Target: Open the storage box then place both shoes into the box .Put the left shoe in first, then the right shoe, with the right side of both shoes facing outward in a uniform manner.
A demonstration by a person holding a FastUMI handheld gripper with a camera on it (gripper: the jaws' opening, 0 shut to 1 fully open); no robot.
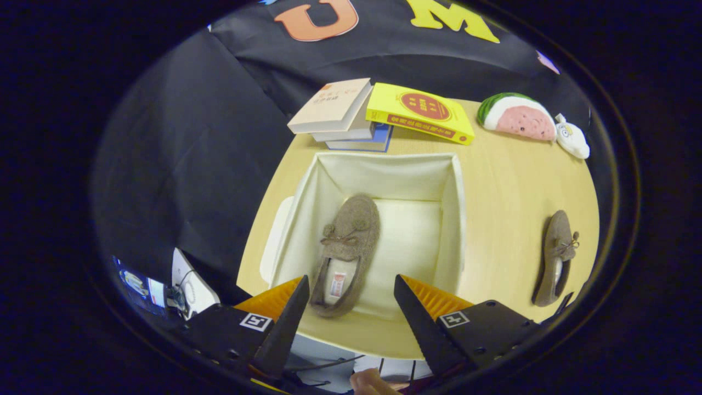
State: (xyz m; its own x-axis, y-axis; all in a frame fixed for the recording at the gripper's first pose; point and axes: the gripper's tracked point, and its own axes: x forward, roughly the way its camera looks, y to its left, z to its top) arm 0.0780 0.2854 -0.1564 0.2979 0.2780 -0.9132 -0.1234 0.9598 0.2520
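The fingers point(348, 285) are hanging spread and empty above the box point(458, 219). One shoe point(346, 247) is occupying its left half, seemingly leaving the right half free. Books point(351, 118) are crowding the worktop point(504, 181) beyond.

Fuzzy matt felt-like shoes point(347, 241), a smooth cloth-lined storage box point(455, 219), and a matt wood-grain table point(510, 186).

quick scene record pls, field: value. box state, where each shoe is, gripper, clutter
box: storage box open, on the table
shoe 1: brown shoe lying inside the box, toe pointing away from the fingers
shoe 2: second brown shoe on the table, outside the box
gripper: gripper open, empty, above the box's near edge
clutter: stacked books, yellow book, watermelon plush beyond the box
task progress: one shoe in, one left
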